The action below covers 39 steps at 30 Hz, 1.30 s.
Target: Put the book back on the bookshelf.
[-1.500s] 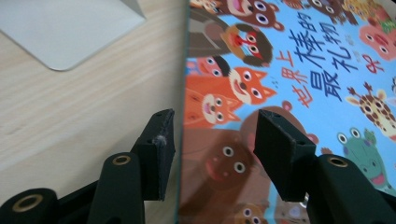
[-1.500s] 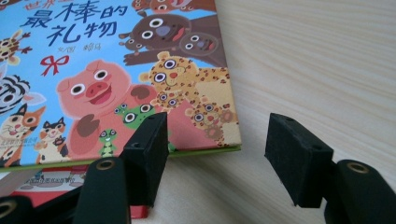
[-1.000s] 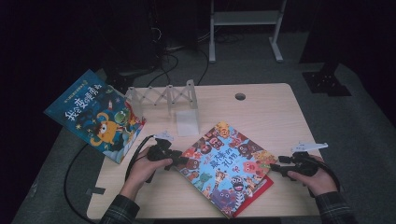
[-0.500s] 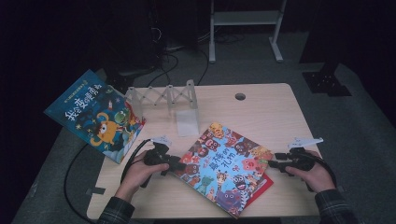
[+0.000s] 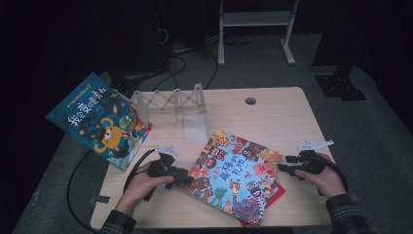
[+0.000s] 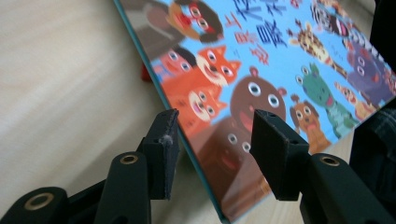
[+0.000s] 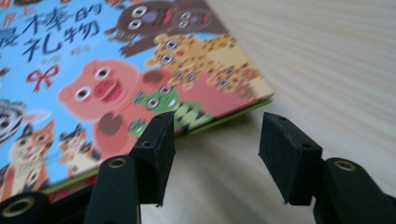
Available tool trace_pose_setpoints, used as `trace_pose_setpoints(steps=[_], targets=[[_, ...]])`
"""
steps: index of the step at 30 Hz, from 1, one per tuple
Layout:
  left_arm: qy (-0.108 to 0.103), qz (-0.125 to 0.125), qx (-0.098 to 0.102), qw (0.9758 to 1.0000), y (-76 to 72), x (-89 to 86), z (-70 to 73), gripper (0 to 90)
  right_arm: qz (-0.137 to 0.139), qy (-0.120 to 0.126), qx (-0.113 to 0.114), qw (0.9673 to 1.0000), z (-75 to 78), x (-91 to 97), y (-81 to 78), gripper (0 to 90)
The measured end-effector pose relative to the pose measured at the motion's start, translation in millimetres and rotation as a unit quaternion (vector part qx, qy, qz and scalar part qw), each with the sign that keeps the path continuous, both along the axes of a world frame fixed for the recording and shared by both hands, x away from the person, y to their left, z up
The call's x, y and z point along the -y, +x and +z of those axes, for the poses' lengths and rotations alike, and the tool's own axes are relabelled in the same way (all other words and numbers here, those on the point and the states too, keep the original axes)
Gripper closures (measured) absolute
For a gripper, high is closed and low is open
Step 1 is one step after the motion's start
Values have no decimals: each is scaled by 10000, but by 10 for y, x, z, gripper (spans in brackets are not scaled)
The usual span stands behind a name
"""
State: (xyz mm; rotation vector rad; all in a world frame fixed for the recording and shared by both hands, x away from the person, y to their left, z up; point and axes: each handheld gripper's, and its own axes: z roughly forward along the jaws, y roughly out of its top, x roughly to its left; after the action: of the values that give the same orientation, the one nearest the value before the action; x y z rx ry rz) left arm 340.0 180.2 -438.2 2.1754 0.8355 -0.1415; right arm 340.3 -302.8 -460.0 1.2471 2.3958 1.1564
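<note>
A colourful picture book (image 5: 235, 176) lies tilted near the front edge of a pale wooden counter (image 5: 272, 117), resting on a red book (image 5: 275, 192) that peeks out beneath it. The left hand-held gripper (image 5: 187, 176) is half open with the picture book's left edge between its jaws, the pads not pressing, while the right hand-held gripper (image 5: 281, 165) is also half open just beside the book's right corner, holding nothing. A blue book (image 5: 100, 119) overhangs the counter's left edge, a clear folding rack (image 5: 170, 101) stands behind, and the right half of the counter is bare wood.
</note>
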Motion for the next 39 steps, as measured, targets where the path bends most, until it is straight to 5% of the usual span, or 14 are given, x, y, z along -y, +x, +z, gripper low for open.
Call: trace_pose_setpoints(steps=[3,7,17,31,39], targets=[[-108,191,53,9997,60,-38,22,503,-236,10,33,9997,7,24,63,440],[-161,257,-4,9995,149,-10,-19,502,-443,310,-5,9985,5,35,160,436],[7,30,-38,10000,158,160,-80,496,-412,516,-204,9976,-29,-97,274,435],[149,-216,-245,9994,42,108,-41,521,-328,526,-111,9980,-39,-154,304,433],[56,-37,-229,9997,76,49,-67,458,-163,516,-83,9985,-40,-272,343,432]])
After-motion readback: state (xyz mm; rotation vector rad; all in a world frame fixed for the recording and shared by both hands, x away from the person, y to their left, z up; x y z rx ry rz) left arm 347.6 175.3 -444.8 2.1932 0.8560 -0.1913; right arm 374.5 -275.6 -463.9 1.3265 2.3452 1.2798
